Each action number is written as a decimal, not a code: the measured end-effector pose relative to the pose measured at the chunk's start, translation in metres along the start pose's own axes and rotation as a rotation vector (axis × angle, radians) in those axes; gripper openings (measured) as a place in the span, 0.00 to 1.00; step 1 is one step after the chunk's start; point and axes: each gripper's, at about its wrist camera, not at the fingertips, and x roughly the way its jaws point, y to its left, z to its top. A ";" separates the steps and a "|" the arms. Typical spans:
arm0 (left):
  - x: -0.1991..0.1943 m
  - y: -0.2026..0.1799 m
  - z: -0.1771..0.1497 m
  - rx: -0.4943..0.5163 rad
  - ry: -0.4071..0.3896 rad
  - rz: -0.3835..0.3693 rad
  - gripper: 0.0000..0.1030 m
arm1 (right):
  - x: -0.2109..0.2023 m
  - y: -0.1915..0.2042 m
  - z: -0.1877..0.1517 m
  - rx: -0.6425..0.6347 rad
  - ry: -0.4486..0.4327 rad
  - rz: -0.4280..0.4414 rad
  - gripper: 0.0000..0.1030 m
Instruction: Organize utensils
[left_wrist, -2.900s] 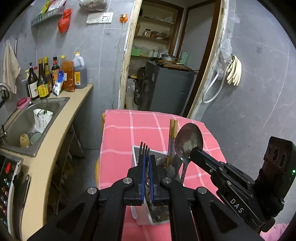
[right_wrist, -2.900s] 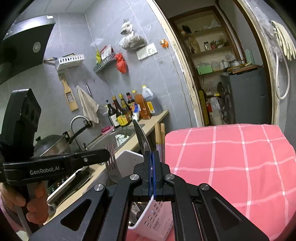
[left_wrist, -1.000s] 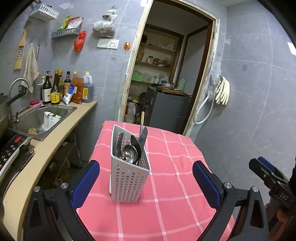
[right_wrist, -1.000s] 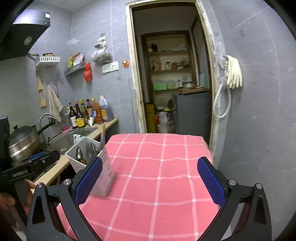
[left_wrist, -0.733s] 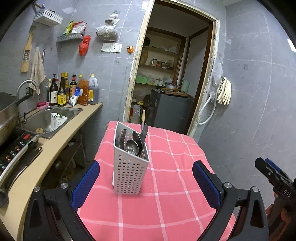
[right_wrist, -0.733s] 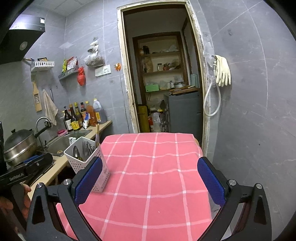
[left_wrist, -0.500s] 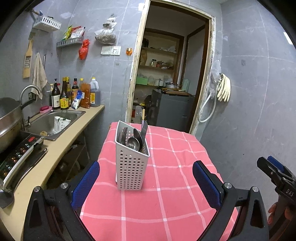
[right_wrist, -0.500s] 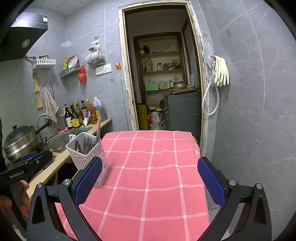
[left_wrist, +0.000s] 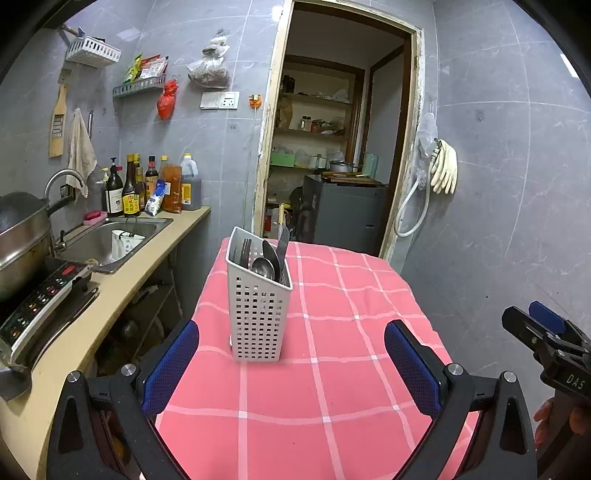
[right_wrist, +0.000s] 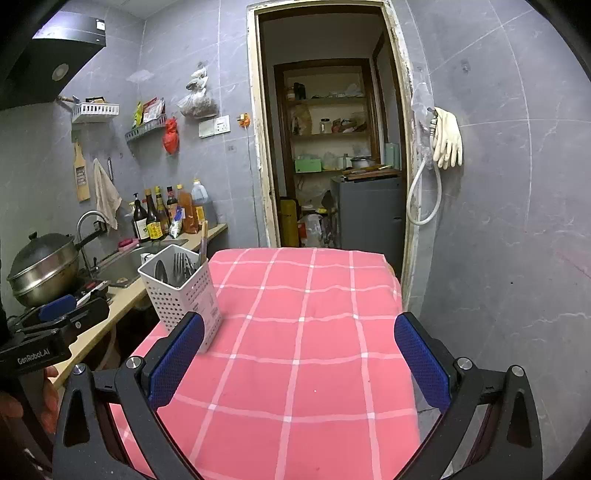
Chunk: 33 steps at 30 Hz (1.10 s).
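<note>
A white perforated utensil holder (left_wrist: 258, 314) stands upright on the pink checked tablecloth (left_wrist: 332, 369); it holds forks, a spoon (left_wrist: 263, 266), a knife and chopsticks. My left gripper (left_wrist: 291, 369) hangs wide open in front of the holder, nothing between its blue pads. In the right wrist view the holder (right_wrist: 181, 291) sits at the table's left edge, just beyond the left pad of my right gripper (right_wrist: 299, 363), which is also wide open and empty. Each gripper shows at the edge of the other's view, held by a hand.
A counter (left_wrist: 122, 273) with a sink (left_wrist: 110, 236), sauce bottles (left_wrist: 147, 188), an induction hob and a steel pot (right_wrist: 44, 273) runs along the left. A doorway behind the table opens on shelves and a grey cabinet (left_wrist: 347, 214). Rubber gloves (left_wrist: 445, 173) hang on the right wall.
Both grippers, earlier shut over the holder with a fork and a spoon, have opened and drawn back. Over the last second they keep pulling away, so the holder looks smaller.
</note>
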 end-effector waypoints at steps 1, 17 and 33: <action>0.000 0.000 0.000 0.001 0.001 0.001 0.98 | 0.000 0.001 -0.001 -0.002 0.001 0.001 0.98; 0.001 0.005 0.000 -0.019 0.001 0.001 0.98 | 0.000 0.003 -0.001 -0.001 0.003 0.004 0.98; 0.001 0.007 0.000 -0.021 0.003 0.001 0.98 | 0.001 0.005 -0.001 0.000 0.004 0.006 0.98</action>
